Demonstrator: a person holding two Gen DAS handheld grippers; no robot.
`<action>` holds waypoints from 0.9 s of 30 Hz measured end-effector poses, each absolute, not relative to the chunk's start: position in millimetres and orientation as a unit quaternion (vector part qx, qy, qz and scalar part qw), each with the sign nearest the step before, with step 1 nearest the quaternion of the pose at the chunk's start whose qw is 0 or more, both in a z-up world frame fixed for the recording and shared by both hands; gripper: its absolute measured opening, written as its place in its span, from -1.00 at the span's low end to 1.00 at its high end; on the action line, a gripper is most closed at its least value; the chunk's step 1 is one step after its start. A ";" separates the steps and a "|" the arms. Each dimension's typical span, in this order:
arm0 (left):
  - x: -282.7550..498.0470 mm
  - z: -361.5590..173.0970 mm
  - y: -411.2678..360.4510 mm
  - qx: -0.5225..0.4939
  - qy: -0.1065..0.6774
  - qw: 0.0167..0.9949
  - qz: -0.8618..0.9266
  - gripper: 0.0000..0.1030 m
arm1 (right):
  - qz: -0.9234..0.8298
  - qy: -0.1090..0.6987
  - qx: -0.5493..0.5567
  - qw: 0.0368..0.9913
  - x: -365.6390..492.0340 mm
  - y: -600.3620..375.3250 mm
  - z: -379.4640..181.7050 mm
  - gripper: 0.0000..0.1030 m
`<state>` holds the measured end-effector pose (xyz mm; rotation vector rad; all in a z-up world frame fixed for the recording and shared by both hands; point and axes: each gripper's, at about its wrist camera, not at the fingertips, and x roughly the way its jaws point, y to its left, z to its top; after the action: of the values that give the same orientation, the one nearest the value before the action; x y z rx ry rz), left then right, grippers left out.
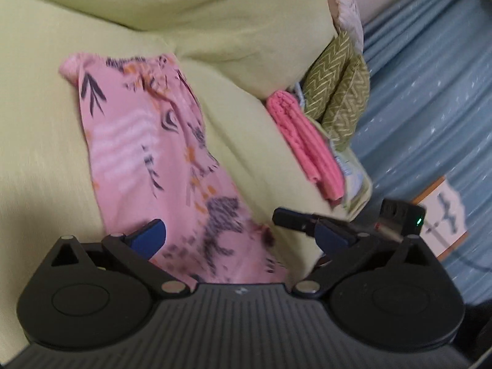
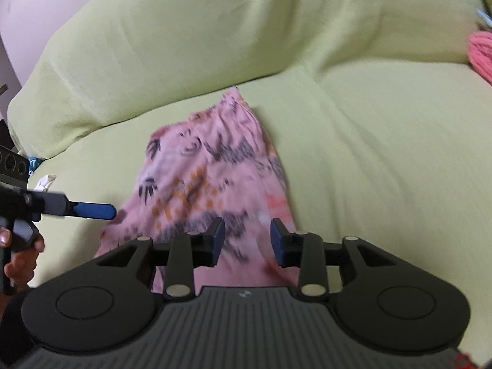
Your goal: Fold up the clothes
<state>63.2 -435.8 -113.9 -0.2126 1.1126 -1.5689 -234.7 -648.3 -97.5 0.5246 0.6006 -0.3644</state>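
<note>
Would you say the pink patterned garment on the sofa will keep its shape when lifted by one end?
Probably not. The pink patterned garment lies thin and wrinkled along the sofa cushion, so it likely droops and looks light. Its thin cloth may slip, so a firm pinch seems wise.

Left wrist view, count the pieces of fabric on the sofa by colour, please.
Pink patterned garment: 1
Coral ribbed cloth: 1
Green zigzag cloth: 1
Total: 3
More fabric under that pile is too hidden to count.
</note>
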 end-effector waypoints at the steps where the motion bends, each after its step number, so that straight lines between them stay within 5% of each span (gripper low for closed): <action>1: 60.9 -115.3 -433.3 -0.103 0.481 0.562 -0.665 0.97 | -0.179 0.290 0.256 0.905 -241.7 -646.5 -97.0 -0.19; 8: 46.1 -116.5 -420.9 -0.177 0.507 0.518 -0.665 0.97 | -0.189 0.278 0.262 0.905 -275.3 -636.1 -85.6 -0.19; 16: 9.3 -106.4 -422.4 -0.090 0.393 0.626 -0.668 0.96 | -0.197 0.267 0.257 0.908 -289.5 -631.1 -82.8 -0.18; 27: -34.2 -145.2 -426.6 -0.062 0.371 0.714 -0.591 0.92 | -0.209 0.259 0.261 0.906 -286.8 -638.6 -89.0 -0.18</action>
<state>-34.2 -426.6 -145.2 -0.1363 0.8226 -1.3083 -286.8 -638.6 -89.0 0.5383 0.5356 -0.4311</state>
